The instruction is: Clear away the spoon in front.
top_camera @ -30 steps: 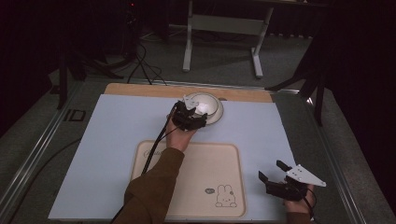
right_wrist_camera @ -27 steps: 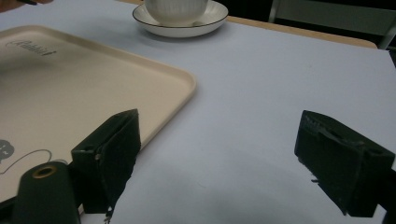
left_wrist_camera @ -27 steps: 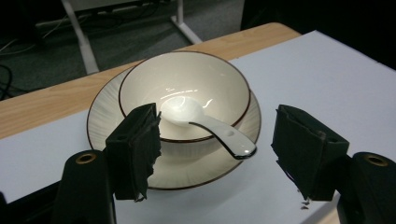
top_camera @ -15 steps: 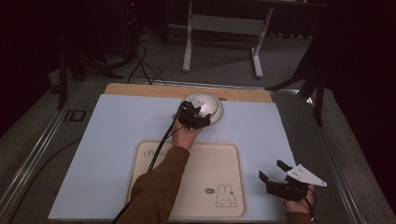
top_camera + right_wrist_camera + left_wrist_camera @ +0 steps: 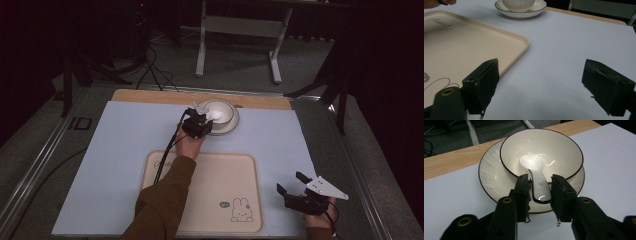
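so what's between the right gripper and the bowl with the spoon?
High view: only bare blue mat and the corner of the beige tray lie between the right gripper and the bowl; the right gripper view shows the same.

- Spoon [image 5: 539, 185]: white glazed ceramic, glossy, dark-edged handle.
- Bowl [image 5: 554, 150]: cream glazed ceramic, glossy, thin brown rim.
- Saucer [image 5: 491, 178]: same glaze, faintly ribbed surface.
- Left gripper [image 5: 540, 192]: black matt plastic, brass-coloured rivets.
- Tray [image 5: 210, 165]: beige plastic, smooth, satin.
- Mat [image 5: 125, 135]: pale blue, matt, smooth.
- Table [image 5: 150, 95]: light wood, matt, along the far edge.
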Demonstrator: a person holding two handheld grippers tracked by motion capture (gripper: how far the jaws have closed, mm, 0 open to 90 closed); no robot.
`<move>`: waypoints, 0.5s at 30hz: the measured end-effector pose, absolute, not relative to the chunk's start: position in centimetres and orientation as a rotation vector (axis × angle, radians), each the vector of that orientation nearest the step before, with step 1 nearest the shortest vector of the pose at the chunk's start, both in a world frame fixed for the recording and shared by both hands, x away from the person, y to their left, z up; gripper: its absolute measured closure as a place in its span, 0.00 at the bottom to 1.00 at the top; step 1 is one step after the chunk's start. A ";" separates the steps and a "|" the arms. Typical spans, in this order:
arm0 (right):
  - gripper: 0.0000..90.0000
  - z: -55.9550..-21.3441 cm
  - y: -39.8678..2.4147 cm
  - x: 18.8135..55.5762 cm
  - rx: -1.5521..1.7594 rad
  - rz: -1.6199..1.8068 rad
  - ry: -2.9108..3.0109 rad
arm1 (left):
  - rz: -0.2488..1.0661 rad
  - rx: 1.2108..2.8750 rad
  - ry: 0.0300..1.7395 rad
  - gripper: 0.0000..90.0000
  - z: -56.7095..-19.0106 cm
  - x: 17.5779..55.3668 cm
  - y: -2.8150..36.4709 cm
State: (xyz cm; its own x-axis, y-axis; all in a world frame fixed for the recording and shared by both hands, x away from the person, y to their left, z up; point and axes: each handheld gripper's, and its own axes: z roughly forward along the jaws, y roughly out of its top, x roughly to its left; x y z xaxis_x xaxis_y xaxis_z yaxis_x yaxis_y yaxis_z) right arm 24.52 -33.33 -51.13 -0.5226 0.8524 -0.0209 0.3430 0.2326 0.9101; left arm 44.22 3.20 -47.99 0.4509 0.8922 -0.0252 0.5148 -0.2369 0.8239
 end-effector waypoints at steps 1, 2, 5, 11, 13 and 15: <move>0.16 -51.1 -33.3 24.5 1.093 1.260 1.983 | 0.592 1.897 1.181 0.77 -48.0 44.3 3.2; 0.16 -51.1 -33.3 24.5 1.093 1.260 1.983 | 0.596 1.899 1.181 0.78 -48.0 44.3 3.1; 0.16 -51.1 -33.3 24.5 1.092 1.260 1.985 | 0.590 1.909 1.181 0.76 -48.2 44.4 2.9; 0.16 -51.1 -33.4 24.5 1.091 1.261 1.983 | 0.580 1.900 1.214 0.78 -48.5 44.6 2.7; 0.16 -51.1 -33.3 24.5 1.090 1.260 1.984 | 0.578 1.893 1.219 0.80 -48.5 44.6 2.7; 0.16 -51.1 -33.3 24.5 1.092 1.260 1.985 | 0.572 1.890 1.222 0.80 -48.5 44.6 2.8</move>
State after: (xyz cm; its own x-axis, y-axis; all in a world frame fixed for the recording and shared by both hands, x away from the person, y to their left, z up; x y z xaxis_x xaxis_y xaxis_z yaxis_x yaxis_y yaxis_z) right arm 24.54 -33.33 -51.12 -0.5244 0.8512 -0.0204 0.3439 0.2336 0.9095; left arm 44.62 2.76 -48.50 0.4320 0.9006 -0.0475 0.5408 -0.2165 0.8128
